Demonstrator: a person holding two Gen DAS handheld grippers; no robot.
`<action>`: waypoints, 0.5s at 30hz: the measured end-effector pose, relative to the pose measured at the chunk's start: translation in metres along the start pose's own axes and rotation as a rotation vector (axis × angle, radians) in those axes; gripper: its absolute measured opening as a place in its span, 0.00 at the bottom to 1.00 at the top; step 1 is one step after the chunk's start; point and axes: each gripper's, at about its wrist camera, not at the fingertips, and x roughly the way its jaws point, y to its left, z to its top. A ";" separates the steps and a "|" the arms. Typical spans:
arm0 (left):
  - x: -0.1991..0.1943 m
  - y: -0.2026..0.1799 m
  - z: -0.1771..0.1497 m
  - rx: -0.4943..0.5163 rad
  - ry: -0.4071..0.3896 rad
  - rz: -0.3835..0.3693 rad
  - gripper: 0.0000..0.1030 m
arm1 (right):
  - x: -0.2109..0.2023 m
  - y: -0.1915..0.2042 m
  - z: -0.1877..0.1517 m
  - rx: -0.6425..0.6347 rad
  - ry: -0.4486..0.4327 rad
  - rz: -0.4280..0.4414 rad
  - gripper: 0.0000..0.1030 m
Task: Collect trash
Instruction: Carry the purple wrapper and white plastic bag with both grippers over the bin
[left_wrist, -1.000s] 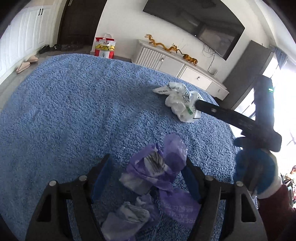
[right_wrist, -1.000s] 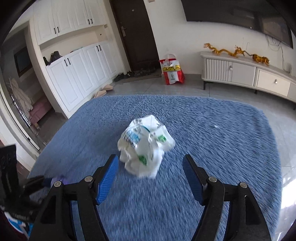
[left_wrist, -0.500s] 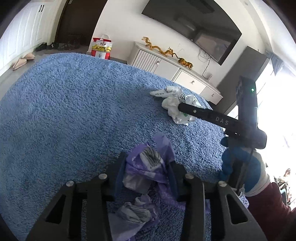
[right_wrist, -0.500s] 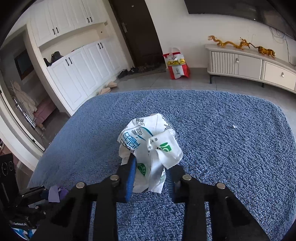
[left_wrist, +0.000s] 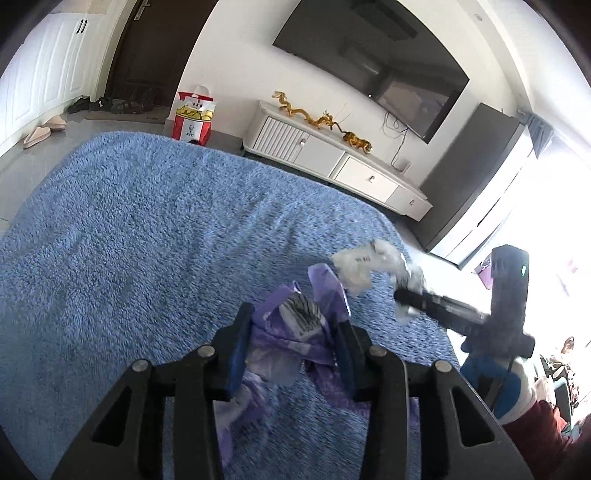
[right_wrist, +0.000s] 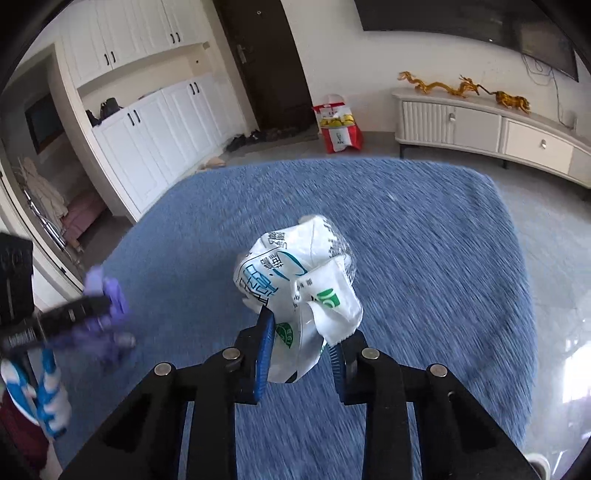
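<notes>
A crumpled purple plastic wrapper (left_wrist: 295, 332) sits between the blue pads of my left gripper (left_wrist: 293, 336), which is shut on it and holds it above the blue carpet (left_wrist: 129, 240). A crumpled white plastic bag (right_wrist: 295, 284) with blue and green print is pinched by my right gripper (right_wrist: 299, 350), lifted off the carpet (right_wrist: 424, 258). In the left wrist view the right gripper (left_wrist: 402, 295) and its white bag (left_wrist: 369, 262) show blurred at the right. In the right wrist view the left gripper (right_wrist: 96, 306) and purple wrapper (right_wrist: 107, 295) show at the left.
A red and white paper bag (left_wrist: 194, 118) stands on the tiled floor beyond the carpet, beside a low white cabinet (left_wrist: 332, 158) under a wall television (left_wrist: 369, 62). White cupboards (right_wrist: 155, 125), a dark door (right_wrist: 266, 62) and shoes lie further back. A gloved hand (left_wrist: 491, 384) holds the right tool.
Both grippers went from open around their trash to shut on it. The left one lifted the purple wrapper. The right one carried the white bag sideways, closer to the left gripper.
</notes>
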 end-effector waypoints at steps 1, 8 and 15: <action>-0.004 -0.003 -0.001 0.003 -0.002 -0.001 0.38 | -0.006 -0.003 -0.008 0.004 0.003 -0.009 0.27; -0.024 -0.024 -0.010 0.023 -0.009 -0.012 0.38 | -0.040 -0.024 -0.044 0.060 0.003 -0.035 0.27; -0.041 -0.043 -0.017 0.029 -0.023 -0.024 0.38 | -0.072 -0.030 -0.063 0.069 -0.027 -0.015 0.25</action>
